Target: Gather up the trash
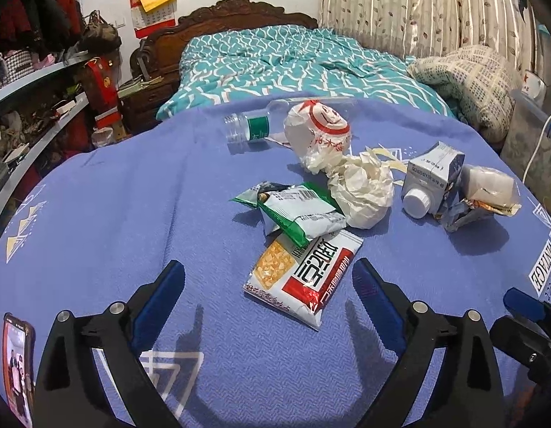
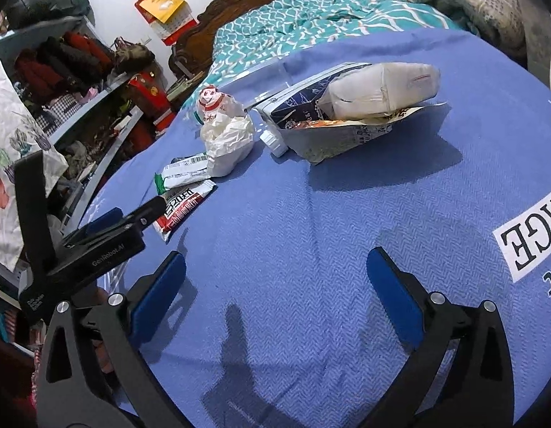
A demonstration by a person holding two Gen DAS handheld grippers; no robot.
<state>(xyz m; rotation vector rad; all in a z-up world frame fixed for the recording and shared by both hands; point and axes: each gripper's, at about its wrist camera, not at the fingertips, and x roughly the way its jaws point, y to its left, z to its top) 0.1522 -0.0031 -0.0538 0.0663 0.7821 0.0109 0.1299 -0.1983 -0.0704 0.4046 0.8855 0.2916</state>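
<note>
1. Spread under everything: one blue bedcover [image 1: 115, 214], woven in a fine herringbone, printed with white line shapes and lettering.
2. Farthest left in the pile: one clear plastic bottle [image 1: 248, 128], ribbed at the open neck, green-labelled, lying on its side.
3. Beside it, touching: one crinkled white bag with red print [image 1: 318, 132], bunched into a rounded lump.
4. Nearer the left wrist camera: two flat glossy packets, one green-and-white wrapper [image 1: 300, 214] overlapping one red-and-white sachet [image 1: 304, 274], rectangular, with a yellow picture.
5. Right of the wrappers: one ball of crumpled white paper [image 1: 364, 192], deeply creased.
6. Further right: one crushed grey-blue carton [image 1: 432, 178] with a white screw cap, lying tipped; against it one soft white packet [image 1: 489, 185] in clear film.
7. Left gripper [image 1: 268, 274]: two blue-padded fingers spread wide, just above the cover, the sachet's near end between them but untouched.
8. Right gripper [image 2: 275, 267]: two blue pads likewise splayed fully, holding nothing, bare cover between them, carton well beyond.
</note>
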